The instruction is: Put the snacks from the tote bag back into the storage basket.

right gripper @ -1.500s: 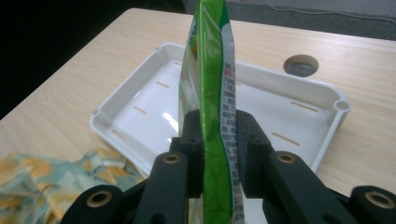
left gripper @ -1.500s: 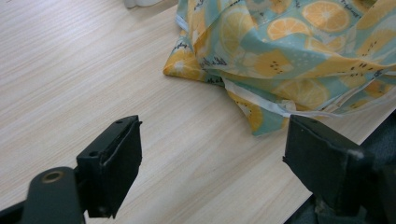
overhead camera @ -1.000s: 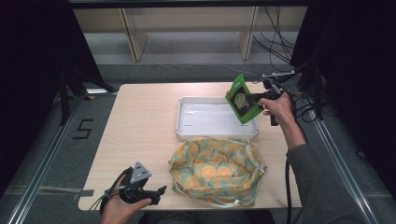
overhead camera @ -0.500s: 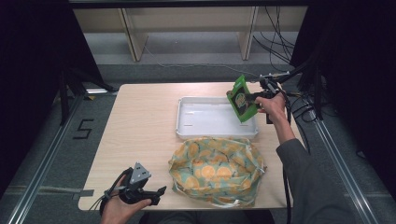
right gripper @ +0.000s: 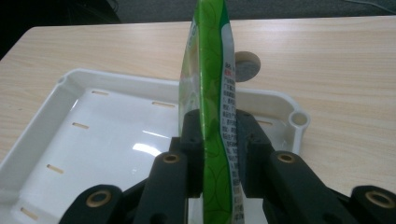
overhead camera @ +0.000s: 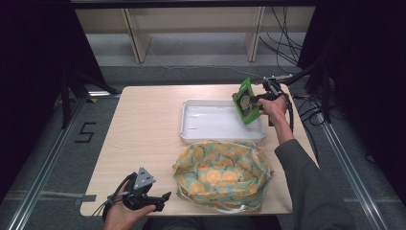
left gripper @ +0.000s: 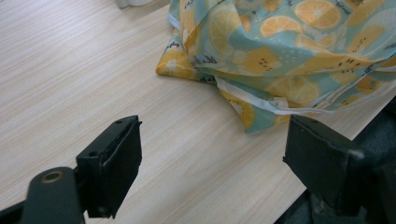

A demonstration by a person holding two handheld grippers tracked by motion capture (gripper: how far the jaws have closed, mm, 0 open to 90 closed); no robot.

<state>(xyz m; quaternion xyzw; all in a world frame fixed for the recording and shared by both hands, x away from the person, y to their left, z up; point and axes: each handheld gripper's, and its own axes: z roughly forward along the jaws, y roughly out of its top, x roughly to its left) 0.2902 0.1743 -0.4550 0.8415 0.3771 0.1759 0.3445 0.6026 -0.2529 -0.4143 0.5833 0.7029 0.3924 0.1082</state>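
Right claw (right gripper: pixel 215 140) clenched on edge-on green packet (right gripper: pixel 210 84), label unreadable; left claw (left gripper: pixel 210 154) released.

A: Any readable text?
B: "5" in black tape on the floor (overhead camera: pixel 86 132), left of the table (overhead camera: pixel 143 124).
A: The green pouch (right gripper: pixel 210 88)?
B: Small print down its back, too blurred to read.

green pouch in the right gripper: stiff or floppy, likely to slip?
The green pouch looks thin and fairly floppy: it curves above the right gripper. Probably light, since a pinch at one edge holds it up. The glossy film may slip if tugged.
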